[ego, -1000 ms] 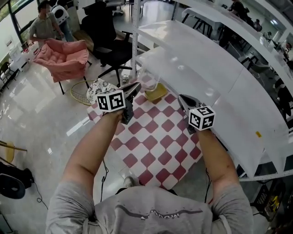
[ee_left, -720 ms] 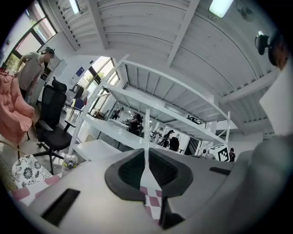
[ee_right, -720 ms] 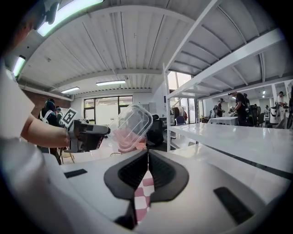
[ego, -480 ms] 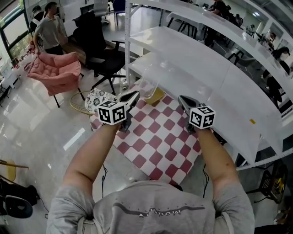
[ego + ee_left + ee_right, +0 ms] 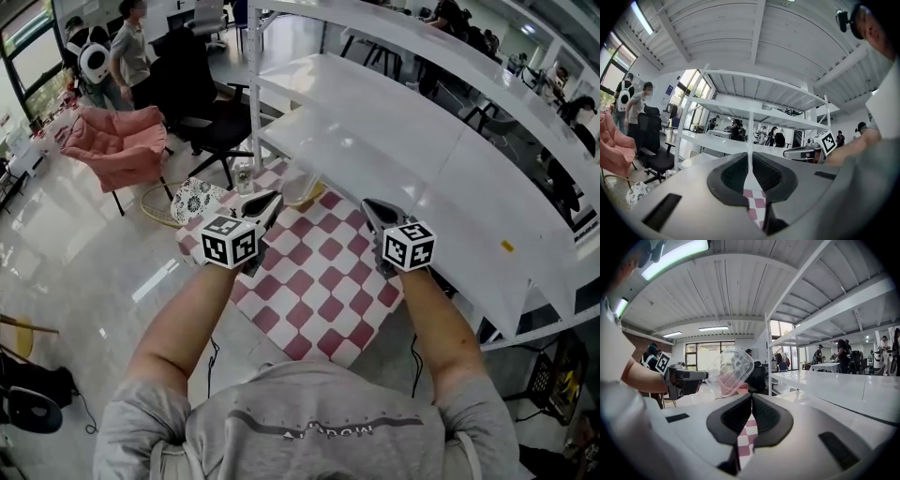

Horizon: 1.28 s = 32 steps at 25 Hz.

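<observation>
1. At the far left we see a pink armchair (image 5: 117,141) on the floor, well apart from the table (image 5: 323,281), which is covered in red and white checks.
2. The left tongs (image 5: 265,202) hang over the far left corner of the table. Their jaws are together and nothing stands between them.
3. A clear plastic box (image 5: 732,367) stands at the far edge of the table, just beside the tip of the left tongs, with its lid tilted up. We cannot tell if the tongs touch it.
4. The right tongs (image 5: 373,210) hang over the right side of the table, near the box but apart from it. Their jaws are also together and empty.
5. On the right, a white shelf (image 5: 450,178) runs just beside the table.
</observation>
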Each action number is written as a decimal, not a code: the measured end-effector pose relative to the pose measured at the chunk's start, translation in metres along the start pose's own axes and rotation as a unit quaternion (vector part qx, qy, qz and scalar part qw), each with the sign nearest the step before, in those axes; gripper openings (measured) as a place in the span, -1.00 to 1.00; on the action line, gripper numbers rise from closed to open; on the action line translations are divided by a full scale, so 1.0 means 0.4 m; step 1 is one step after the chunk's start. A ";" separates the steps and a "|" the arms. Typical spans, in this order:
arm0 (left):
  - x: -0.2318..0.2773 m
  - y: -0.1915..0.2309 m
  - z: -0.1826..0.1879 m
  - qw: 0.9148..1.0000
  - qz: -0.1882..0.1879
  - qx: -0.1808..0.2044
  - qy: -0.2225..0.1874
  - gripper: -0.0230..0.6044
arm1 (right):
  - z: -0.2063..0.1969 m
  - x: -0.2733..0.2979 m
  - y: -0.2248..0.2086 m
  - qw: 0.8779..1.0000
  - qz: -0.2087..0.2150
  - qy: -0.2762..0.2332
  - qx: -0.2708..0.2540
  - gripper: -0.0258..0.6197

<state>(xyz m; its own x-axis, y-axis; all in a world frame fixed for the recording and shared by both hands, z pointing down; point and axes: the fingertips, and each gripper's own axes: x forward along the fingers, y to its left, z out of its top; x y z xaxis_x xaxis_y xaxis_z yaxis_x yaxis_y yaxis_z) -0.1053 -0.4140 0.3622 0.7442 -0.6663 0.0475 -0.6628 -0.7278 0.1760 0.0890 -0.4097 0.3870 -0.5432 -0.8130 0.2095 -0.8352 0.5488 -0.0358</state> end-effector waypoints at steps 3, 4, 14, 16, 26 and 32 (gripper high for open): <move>0.014 -0.071 -0.011 1.000 0.020 0.019 -0.001 -0.80 | -0.012 -0.052 -0.019 1.000 0.014 0.001 -0.018 -0.84; 0.018 -0.094 -0.016 0.999 0.027 0.023 -0.002 -0.80 | -0.017 -0.070 -0.025 1.000 0.020 0.001 -0.021 -0.84; -0.009 -0.308 -0.101 0.995 0.076 0.056 0.012 -0.80 | -0.068 -0.251 -0.025 0.997 0.072 0.000 -0.038 -0.84; -0.014 -0.346 -0.116 0.995 0.080 0.060 0.015 -0.80 | -0.082 -0.278 -0.023 0.996 0.080 0.002 -0.039 -0.84; -0.070 -0.461 -0.219 0.993 0.087 0.074 0.040 -0.80 | -0.175 -0.358 0.017 0.994 0.108 0.021 -0.025 -0.84; -0.128 -0.453 -0.275 0.993 0.065 0.076 0.055 -0.80 | -0.222 -0.350 0.066 0.995 0.099 0.029 -0.004 -0.84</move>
<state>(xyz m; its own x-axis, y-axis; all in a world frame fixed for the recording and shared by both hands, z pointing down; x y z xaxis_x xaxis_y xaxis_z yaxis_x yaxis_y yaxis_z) -0.0140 -0.2302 0.4359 0.6499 -0.7411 0.1684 -0.7530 -0.6579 0.0106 0.1507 -0.2639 0.4436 -0.6911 -0.6764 0.2546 -0.7114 0.6989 -0.0740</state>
